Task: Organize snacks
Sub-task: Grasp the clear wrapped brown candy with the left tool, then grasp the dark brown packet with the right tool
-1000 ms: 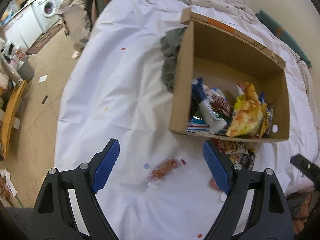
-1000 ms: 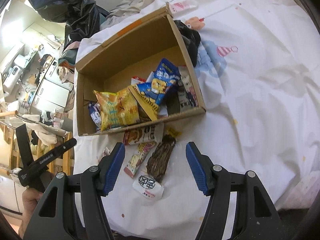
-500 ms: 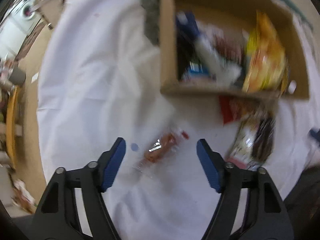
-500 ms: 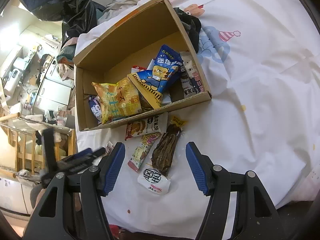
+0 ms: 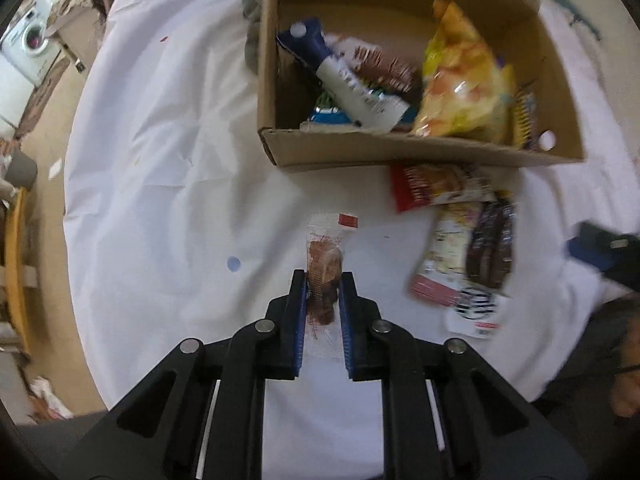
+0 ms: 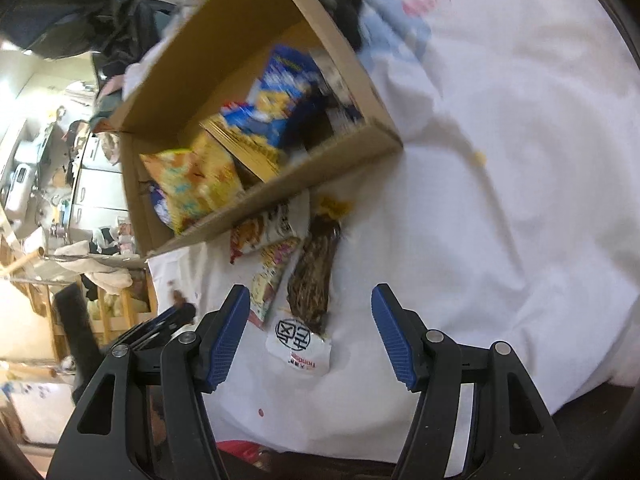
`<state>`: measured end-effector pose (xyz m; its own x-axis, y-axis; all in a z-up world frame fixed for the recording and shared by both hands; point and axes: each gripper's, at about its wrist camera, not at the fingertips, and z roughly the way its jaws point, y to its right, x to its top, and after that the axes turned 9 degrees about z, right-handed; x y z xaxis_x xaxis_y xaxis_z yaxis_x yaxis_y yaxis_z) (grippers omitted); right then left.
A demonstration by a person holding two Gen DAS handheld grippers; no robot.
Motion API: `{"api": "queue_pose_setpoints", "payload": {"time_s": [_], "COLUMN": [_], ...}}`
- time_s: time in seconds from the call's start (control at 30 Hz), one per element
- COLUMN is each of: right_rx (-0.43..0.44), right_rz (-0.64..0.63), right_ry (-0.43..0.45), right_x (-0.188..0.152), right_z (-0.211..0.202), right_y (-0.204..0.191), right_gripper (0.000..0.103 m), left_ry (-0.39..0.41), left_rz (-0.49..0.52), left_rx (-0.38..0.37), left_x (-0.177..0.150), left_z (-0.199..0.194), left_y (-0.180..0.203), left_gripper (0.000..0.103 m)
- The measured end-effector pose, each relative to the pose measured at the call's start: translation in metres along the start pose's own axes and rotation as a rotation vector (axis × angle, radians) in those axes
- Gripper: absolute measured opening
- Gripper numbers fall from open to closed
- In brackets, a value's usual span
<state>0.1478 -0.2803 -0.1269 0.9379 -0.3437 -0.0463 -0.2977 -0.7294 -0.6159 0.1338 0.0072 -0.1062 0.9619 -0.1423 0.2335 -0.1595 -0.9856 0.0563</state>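
The left gripper (image 5: 323, 292) is clamped on the near half of a small clear-wrapped reddish-brown snack bar (image 5: 325, 264) lying on the white sheet (image 5: 168, 184), near its front edge and just short of the brown cardboard box (image 5: 400, 150). It looks light, soft and crinkly, so a mid-body hold suits it. The right gripper (image 6: 310, 334) hangs apart above the dark brown packet (image 6: 314, 280)

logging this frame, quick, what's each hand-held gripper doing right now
Left hand-held gripper: closed on the clear-wrapped snack.
Right hand-held gripper: open, holding nothing, above the dark brown snack packet.
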Motion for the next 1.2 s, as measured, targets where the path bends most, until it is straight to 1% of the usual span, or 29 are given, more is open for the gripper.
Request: {"api": "queue_pose_setpoints", "payload": {"time_s": [0.07,0.13,0.2,0.3,0.37,0.47,0.63,0.67,0.7,0.73,0.77,0.8,0.83,0.9,0.97,1.0,1.07,1.1,1.17,1.2], "right_rx": [-0.013,-0.043,-0.062,-0.049,-0.041,-0.047,-0.116,-0.131,-0.153,-0.177,-0.188,-0.159,-0.140,-0.120,-0.107,-0.121,-0.192,-0.210,-0.310,-0.335], "right_rz": [0.022,0.028,0.021,0.027,0.043,0.018,-0.073,-0.089,-0.108,-0.131,-0.146,-0.130,-0.122,-0.132,-0.140,-0.164,-0.244,-0.275,-0.377,-0.411], "right_ry": [-0.034,-0.061,-0.082,-0.115,-0.108,-0.104,-0.076,-0.065,-0.048,-0.035,-0.026,-0.032,-0.039,-0.032,-0.023,-0.018,0.011,0.018,0.050,0.059], "right_x": [-0.001,0.000,-0.002,-0.003,0.000,0.001,-0.007,-0.009,-0.010,-0.013,-0.015,-0.016,-0.017,-0.019,-0.024,-0.026,-0.035,-0.039,-0.046,-0.047], "right_z": [0.014,0.030,0.044,0.061,0.067,0.070,0.079,0.081,0.081,0.080,0.078,0.074,0.071,0.062,0.049,0.042,0.027,0.021,0.011,0.008], "right_y": [0.002,0.003,0.001,0.000,0.002,-0.003,-0.014,-0.016,-0.018,-0.020,-0.021,-0.018,-0.017,-0.018,-0.018,-0.021,-0.028,-0.031,-0.039,-0.039], "right_gripper": [0.066,0.066,0.066,0.066,0.066,0.066,0.066,0.062,0.052,0.047,0.030,0.025,0.023,0.017,0.014,0.014,0.013,0.013,0.013,0.013], "left_ry": [0.020,0.045,0.067,0.092,0.109,0.123,0.130,0.132,0.133,0.136,0.137,0.138,0.140,0.141,0.142,0.143,0.141,0.139,0.139,0.140], "left_rz": [-0.029,-0.058,-0.060,-0.057,-0.054,-0.052,-0.065,-0.063,-0.062,-0.059,-0.055,-0.052,-0.050,-0.049,-0.055,-0.059,-0.067,-0.068,-0.064,-0.060], "left_rx": [-0.016,-0.033,-0.043,-0.056,-0.054,-0.059,-0.074,-0.076,-0.075,-0.069,-0.064,-0.060,-0.055,-0.051,-0.050,-0.050,-0.057,-0.062,-0.067,-0.069], "left_x": [-0.004,-0.007,-0.006,-0.006,-0.006,-0.005,-0.005,-0.005,-0.004,-0.004,-0.004,-0.005,-0.005,-0.005,-0.005,-0.005,-0.005,-0.005,-0.004,-0.004], "left_z": [-0.008,-0.015,-0.020,-0.028,-0.031,-0.036,-0.039,-0.039,-0.039,-0.039,-0.039,-0.039,-0.038,-0.038,-0.039,-0.039,-0.039,-0.039,-0.039,-0.039], "left_y": [-0.001,-0.001,-0.001,-0.005,-0.003,-0.004,-0.004,-0.003,-0.002,-0.001,0.000,0.001,0.002,0.002,0.001,0.000,-0.001,-0.001,0.001,0.002], "left_gripper": [0.012,0.012,0.013,0.013,0.013,0.013,0.013,0.013,0.013,0.013,0.013,0.013,0.013,0.013,0.013,0.013,0.013,0.013,0.013,0.013]}}
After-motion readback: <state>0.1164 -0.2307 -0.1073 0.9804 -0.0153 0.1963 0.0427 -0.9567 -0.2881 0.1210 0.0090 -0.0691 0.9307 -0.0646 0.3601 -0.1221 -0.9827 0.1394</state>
